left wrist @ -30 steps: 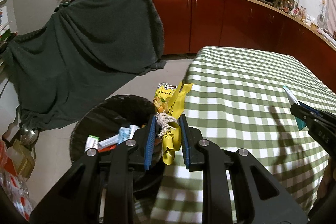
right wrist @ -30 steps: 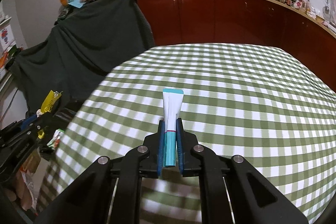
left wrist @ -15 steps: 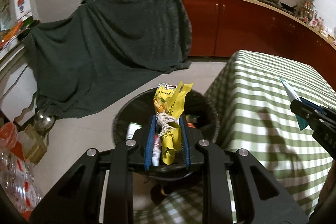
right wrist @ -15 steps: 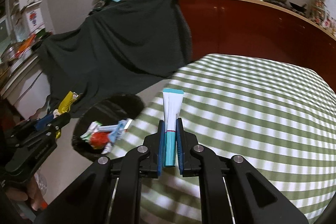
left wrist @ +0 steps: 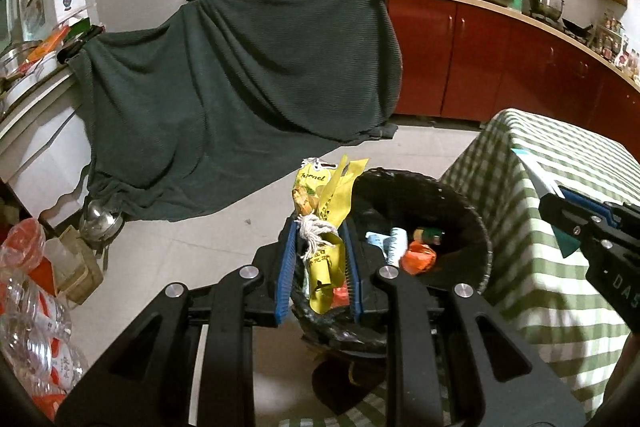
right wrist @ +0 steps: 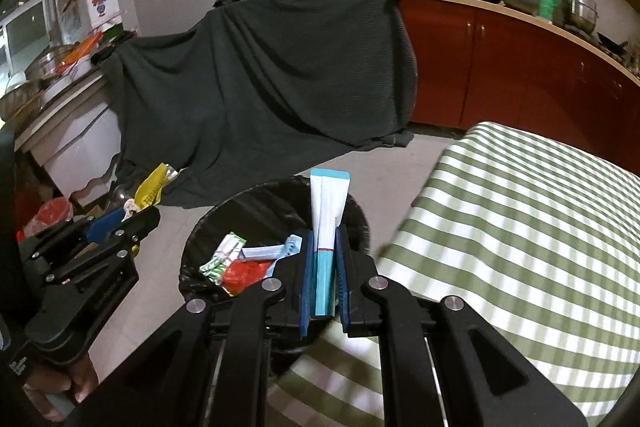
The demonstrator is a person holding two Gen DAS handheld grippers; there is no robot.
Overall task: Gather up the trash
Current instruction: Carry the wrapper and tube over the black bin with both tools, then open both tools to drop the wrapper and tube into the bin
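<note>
While both grippers hang over the black bin [right wrist: 276, 203] beside the checked table [right wrist: 520, 227], the left gripper [left wrist: 320, 231] clenches a yellow wrapper [left wrist: 324, 199] and the right gripper [right wrist: 325, 239] pinches a white-and-teal tube [right wrist: 328, 211]

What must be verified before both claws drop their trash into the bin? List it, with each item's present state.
1. Left claw shut on the yellow snack wrapper: ok.
2. Right claw shut on the white and teal tube: ok.
3. Trash bin open, with room above the trash inside: ok.
4. Left claw over the bin's opening: cannot tell, it looks near the rim.
5. Right claw over the opening: cannot tell, it appears so.
6. Claws apart from each other: ok.
</note>
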